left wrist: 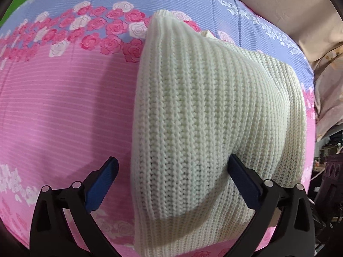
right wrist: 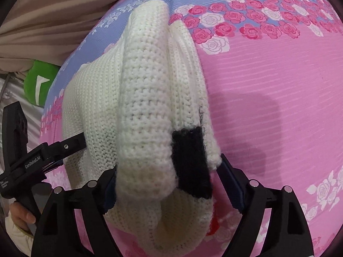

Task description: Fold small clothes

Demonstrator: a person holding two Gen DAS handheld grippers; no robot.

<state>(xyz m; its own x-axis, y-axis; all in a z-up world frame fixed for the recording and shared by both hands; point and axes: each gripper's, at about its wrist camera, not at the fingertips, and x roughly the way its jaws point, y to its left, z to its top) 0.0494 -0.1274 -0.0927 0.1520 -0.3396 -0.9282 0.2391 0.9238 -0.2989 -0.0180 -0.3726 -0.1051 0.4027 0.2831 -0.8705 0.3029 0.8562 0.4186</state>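
Both claws are working at a cream knitted sweater [left wrist: 214,115] lying on a bedspread [left wrist: 64,111] of pink and lilac printed with roses. Spreading wide, the left gripper [left wrist: 173,167] is straddling the sweater's near left edge: its right finger is pressing into the knit while its left finger is hovering over bare pink cloth, so it is gripping nothing. Also standing apart, the right gripper [right wrist: 166,171] is sitting with a bulky folded roll of the sweater [right wrist: 150,98] filling the gap between its fingers; whether it is actually pinching the knit I cannot tell.

Only the right wrist view is showing a black patch [right wrist: 190,162] on the sweater's near end, a bit of red under the fold, the left gripper's body [right wrist: 45,150] at the sweater's left side, and a hand [right wrist: 19,214] gripping its handle. A green object [right wrist: 38,83] is lying off the bedspread's far left corner, beige fabric [right wrist: 53,10] is hanging behind, and dark clutter [left wrist: 330,171] is showing at the right in the left wrist view.
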